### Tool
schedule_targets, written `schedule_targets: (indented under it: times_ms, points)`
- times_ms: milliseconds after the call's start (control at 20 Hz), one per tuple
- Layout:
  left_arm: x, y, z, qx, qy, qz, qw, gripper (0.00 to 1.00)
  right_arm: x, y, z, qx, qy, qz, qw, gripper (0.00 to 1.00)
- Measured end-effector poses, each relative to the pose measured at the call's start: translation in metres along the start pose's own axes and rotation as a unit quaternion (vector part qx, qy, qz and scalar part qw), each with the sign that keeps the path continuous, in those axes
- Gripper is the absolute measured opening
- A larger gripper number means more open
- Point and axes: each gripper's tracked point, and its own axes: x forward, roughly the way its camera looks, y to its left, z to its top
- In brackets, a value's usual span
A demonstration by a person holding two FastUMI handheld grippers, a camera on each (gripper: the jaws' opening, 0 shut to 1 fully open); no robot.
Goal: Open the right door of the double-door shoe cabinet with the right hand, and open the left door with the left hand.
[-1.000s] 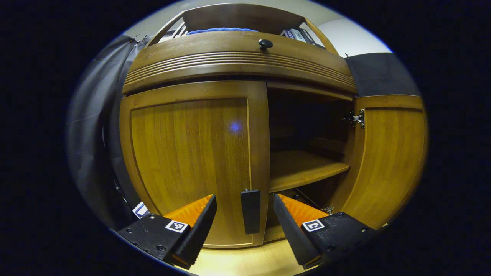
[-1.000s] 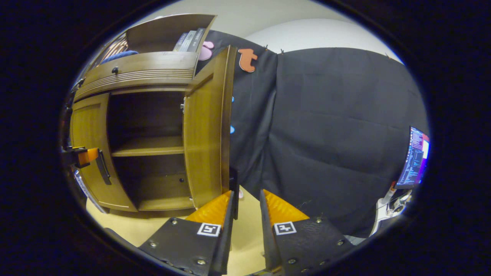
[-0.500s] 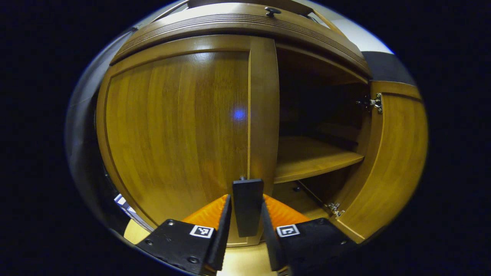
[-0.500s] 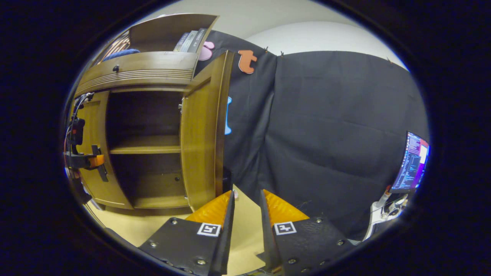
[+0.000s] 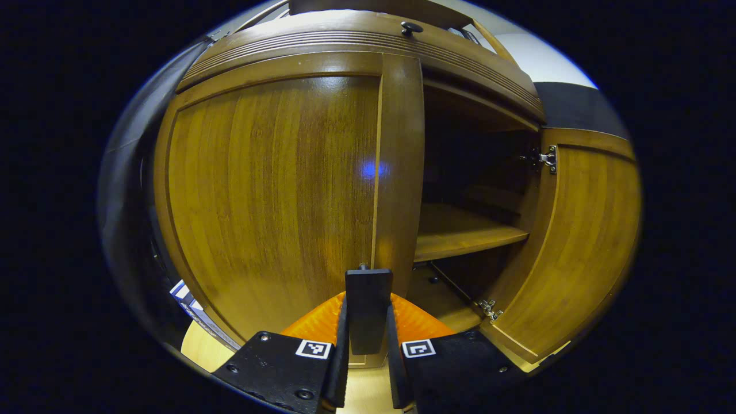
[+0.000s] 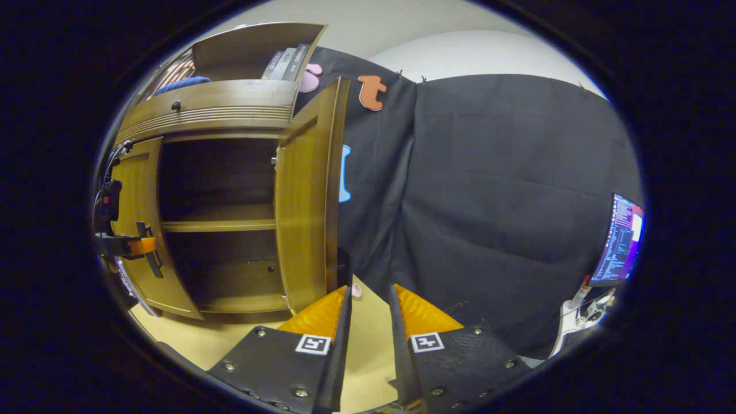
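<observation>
Jaws of left gripper [image 5: 368,345] clamped on upright black handle [image 5: 368,307] of left door [image 5: 270,190].

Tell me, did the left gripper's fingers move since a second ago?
Yes. The left gripper closed its fingers inward onto the left door's black handle, which stayed between them.

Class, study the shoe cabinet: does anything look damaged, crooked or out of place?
Nothing stands out. The right door hangs open and straight on its hinges, the left door looks nearly shut, and the left claw grips its handle.

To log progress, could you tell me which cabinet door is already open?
The right door, swung wide on its hinges; the left door is closed, its handle gripped.
</observation>
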Motion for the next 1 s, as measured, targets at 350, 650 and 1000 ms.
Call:
schedule_targets:
  times_ms: [350, 650, 1000]
  points:
    - [-0.054, 0.009, -0.011, -0.014, 0.002, 0.007, 1.0, 0.31, -0.004, 0.019, -0.005, -0.006, 0.004, 0.047, 0.999, 0.34]
    - [-0.098, 0.025, -0.019, -0.03, -0.002, 0.039, 0.999, 0.31, -0.011, 0.037, -0.006, -0.017, 0.003, 0.096, 0.995, 0.34]
    - [-0.145, 0.05, -0.027, -0.039, -0.005, 0.088, 0.995, 0.29, -0.012, 0.065, -0.008, -0.029, 0.003, 0.154, 0.988, 0.36]
